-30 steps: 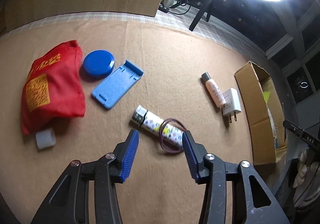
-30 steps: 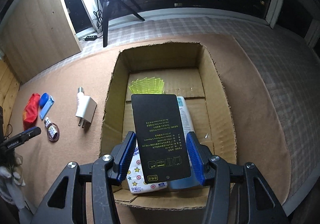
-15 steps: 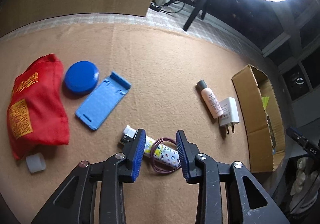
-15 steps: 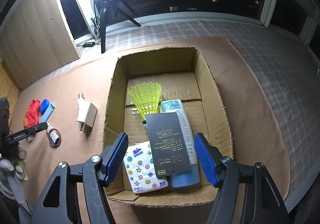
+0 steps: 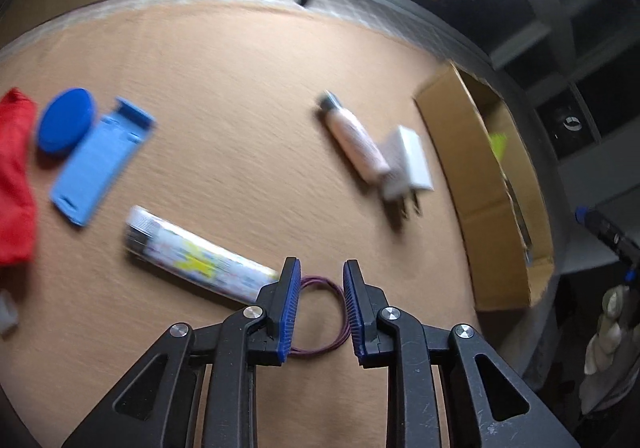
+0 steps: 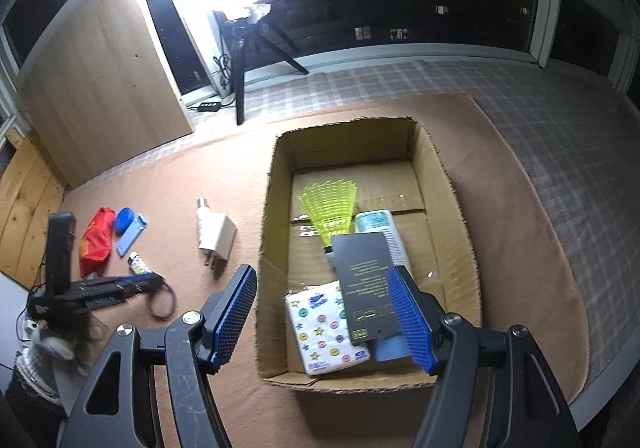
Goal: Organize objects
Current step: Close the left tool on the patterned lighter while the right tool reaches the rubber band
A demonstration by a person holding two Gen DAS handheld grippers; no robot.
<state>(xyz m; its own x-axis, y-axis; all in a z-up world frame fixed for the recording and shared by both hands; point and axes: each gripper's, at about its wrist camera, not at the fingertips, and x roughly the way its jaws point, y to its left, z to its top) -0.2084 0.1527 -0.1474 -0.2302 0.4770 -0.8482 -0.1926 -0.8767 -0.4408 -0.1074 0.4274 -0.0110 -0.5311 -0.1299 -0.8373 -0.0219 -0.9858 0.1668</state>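
We see a tan mat [image 6: 500,187] carrying a cardboard box [image 6: 444,175], a white charger [image 6: 218,240] touching a small bottle [image 5: 354,137], a patterned tube [image 5: 196,258], a purple band [image 5: 320,318], a blue stand [image 5: 98,163], a blue lid [image 5: 64,119] and a red pouch [image 6: 96,240].

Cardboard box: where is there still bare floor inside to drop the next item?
Inside the box, the far end beyond the yellow shuttlecock is bare, as is the strip along the left wall. The near end is crowded: tissue pack, black card, and bottle.
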